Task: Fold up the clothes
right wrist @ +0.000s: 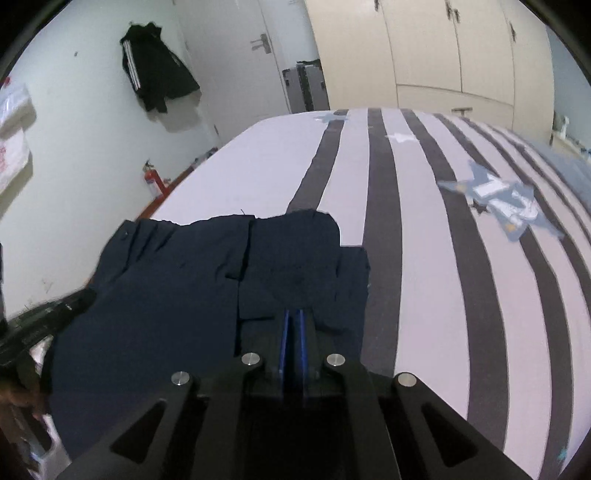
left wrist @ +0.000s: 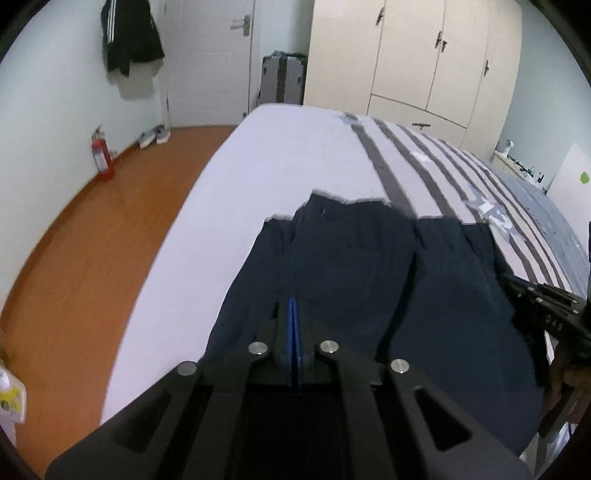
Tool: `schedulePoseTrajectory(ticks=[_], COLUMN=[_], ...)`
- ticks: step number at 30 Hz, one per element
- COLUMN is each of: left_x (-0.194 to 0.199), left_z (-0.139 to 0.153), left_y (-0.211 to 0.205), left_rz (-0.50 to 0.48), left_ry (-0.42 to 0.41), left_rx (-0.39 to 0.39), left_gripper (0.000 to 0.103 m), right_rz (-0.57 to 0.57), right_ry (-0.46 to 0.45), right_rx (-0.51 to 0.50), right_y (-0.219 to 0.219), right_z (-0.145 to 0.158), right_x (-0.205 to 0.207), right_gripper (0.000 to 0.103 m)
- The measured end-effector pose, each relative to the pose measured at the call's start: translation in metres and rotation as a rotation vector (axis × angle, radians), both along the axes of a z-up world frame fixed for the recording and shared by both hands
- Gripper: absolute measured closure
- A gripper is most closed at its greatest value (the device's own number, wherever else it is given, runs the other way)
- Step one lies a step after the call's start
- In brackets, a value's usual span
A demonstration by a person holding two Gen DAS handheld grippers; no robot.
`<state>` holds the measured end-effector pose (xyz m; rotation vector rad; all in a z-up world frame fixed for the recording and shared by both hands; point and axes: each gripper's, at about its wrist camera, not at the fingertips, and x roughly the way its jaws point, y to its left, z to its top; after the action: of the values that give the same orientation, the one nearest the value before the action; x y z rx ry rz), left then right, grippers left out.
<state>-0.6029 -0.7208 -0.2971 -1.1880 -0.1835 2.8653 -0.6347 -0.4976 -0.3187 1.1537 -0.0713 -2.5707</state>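
Navy fabric garment (left wrist: 354,266) lies spread on the striped white-and-grey bed (right wrist: 424,258) as your left claw (left wrist: 292,314) and right claw (right wrist: 294,321) both sit closed, each pinching its near hem.

walls: white (left wrist: 55,122) | floor: wood (left wrist: 110,229) | wardrobe: cream (left wrist: 413,55) | door: white (left wrist: 207,62)

A home bedroom: a striped bed (right wrist: 424,229), a cream wardrobe (left wrist: 413,55), a jacket (left wrist: 129,33) hung by the door (left wrist: 210,55).
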Motion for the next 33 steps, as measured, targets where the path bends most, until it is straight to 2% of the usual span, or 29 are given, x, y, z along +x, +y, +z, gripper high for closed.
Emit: schedulePoseTrajectory(ticks=[2, 3, 5, 9, 12, 14, 15, 17, 18, 20, 22, 23, 24, 26, 29, 33], left_x=[-0.008, -0.013, -0.025, -0.046, -0.042, -0.035, -0.030, -0.015, -0.003, 0.022, 0.051, 0.065, 0.079, 0.104, 0.135, 0.188], left_z=[0.012, 0.016, 0.015, -0.006, 0.004, 0.017, 0.026, 0.047, 0.057, 0.078, 0.095, 0.103, 0.110, 0.122, 0.133, 0.138], left_y=[0.008, 0.012, 0.016, 0.011, 0.010, 0.011, 0.011, 0.015, 0.020, 0.031, 0.048, 0.055, 0.062, 0.076, 0.101, 0.162], left_rz=[-0.011, -0.018, -0.021, 0.022, 0.048, 0.078, 0.100, 0.128, 0.136, 0.150, 0.194, 0.202, 0.209, 0.223, 0.240, 0.250], left_ry=[0.030, 0.041, 0.021, -0.071, -0.046, -0.019, -0.005, 0.028, 0.040, 0.064, 0.062, 0.065, 0.067, 0.073, 0.091, 0.053], left_rx=[0.005, 0.005, -0.004, -0.003, 0.008, 0.022, 0.026, 0.033, 0.022, -0.004, -0.071, -0.059, -0.043, -0.019, -0.014, -0.050], left_gripper=[0.100, 0.100, 0.100, 0.101, 0.101, 0.084, 0.080, 0.065, 0.062, 0.039, 0.031, 0.028, 0.026, 0.014, 0.004, 0.003], right_rz=[0.019, 0.019, 0.006, -0.008, 0.010, 0.001, -0.006, -0.024, -0.023, -0.027, -0.028, -0.020, -0.014, -0.007, 0.007, 0.042], right_ry=[0.026, 0.036, 0.039, -0.034, -0.049, -0.044, -0.043, -0.018, 0.006, 0.058, 0.119, 0.143, 0.160, 0.160, 0.120, 0.147], right_rx=[0.041, 0.030, 0.024, 0.027, 0.003, -0.054, -0.084, -0.112, -0.122, -0.095, -0.085, -0.075, -0.057, -0.040, -0.035, -0.003], right_y=[-0.006, -0.007, -0.008, -0.009, -0.005, 0.004, 0.010, 0.021, 0.027, 0.038, 0.048, 0.055, 0.063, 0.077, 0.104, 0.141], right_z=[0.007, 0.013, 0.018, 0.007, 0.007, 0.018, 0.026, 0.045, 0.057, 0.079, 0.096, 0.104, 0.112, 0.121, 0.131, 0.143], right_x=[-0.003, -0.006, -0.017, -0.044, -0.049, -0.047, -0.045, -0.038, -0.030, -0.013, 0.012, 0.024, 0.038, 0.059, 0.100, 0.155], right_gripper=[0.099, 0.099, 0.099, 0.100, 0.100, 0.098, 0.096, 0.087, 0.082, 0.049, 0.039, 0.033, 0.029, 0.026, 0.019, 0.011])
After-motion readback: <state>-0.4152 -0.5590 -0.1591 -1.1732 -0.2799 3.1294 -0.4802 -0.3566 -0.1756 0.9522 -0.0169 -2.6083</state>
